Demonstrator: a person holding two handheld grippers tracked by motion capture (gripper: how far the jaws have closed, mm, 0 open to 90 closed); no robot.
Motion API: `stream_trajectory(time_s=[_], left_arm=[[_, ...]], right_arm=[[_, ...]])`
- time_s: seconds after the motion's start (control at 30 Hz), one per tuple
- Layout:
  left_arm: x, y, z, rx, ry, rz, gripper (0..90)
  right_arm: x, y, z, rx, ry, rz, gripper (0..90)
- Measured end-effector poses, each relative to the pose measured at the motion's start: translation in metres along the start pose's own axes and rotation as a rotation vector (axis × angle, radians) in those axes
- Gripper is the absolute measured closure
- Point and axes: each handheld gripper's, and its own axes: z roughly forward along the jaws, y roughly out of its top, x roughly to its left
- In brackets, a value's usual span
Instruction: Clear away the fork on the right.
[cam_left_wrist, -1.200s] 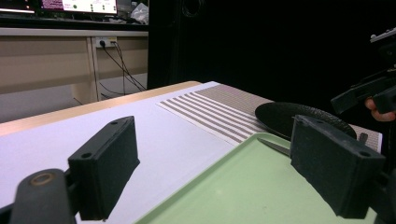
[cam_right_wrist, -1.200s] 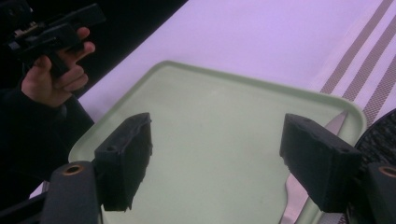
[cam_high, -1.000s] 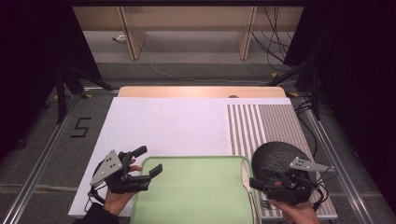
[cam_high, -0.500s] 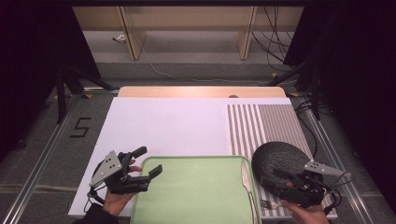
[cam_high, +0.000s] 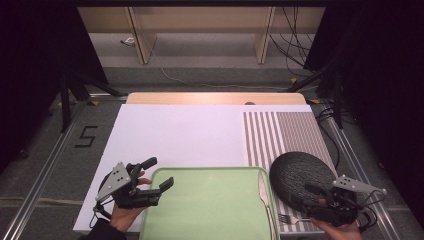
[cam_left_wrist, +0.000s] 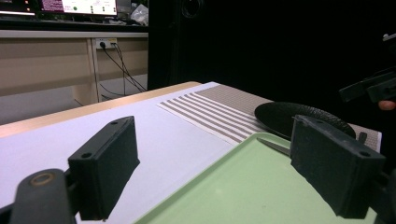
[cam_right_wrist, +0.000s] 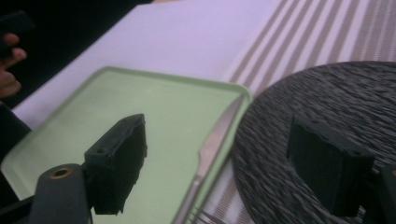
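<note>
Jaws wide on left gripper (cam_high: 157, 174) and right gripper (cam_high: 308, 198); knife (cam_high: 264, 192) lengthwise, tip away

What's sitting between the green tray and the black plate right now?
A knife lies along the green tray's right edge, beside the black plate, with a fork just below it; the high view and the right gripper view both show this.

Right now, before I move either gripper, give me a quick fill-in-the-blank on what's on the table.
1. The tray is ___ in colour.
2. The knife lies along the tray's ___ edge.
3. The dark round plate rests on the ___ mat.
4. Both grippers, left and right, have their jaws ___.

Missing words: green; right; striped; open
</note>
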Motion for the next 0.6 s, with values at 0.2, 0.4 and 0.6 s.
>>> stream_trajectory(time_s=[0.2,0.4,0.6], left_arm=[[0.0,0.0,0.001,0.002,-0.003,0.003,15.0],[0.0,0.0,0.001,0.002,-0.003,0.004,15.0],[-0.001,0.0,0.001,0.003,-0.003,0.007,15.0]], right_arm=[[-0.002,-0.005,-0.012,0.058,-0.103,-0.063,21.5],[-0.009,-0.007,-0.015,0.103,-0.137,-0.065,21.4],[-0.013,-0.01,-0.019,0.126,-0.192,-0.063,21.3]])
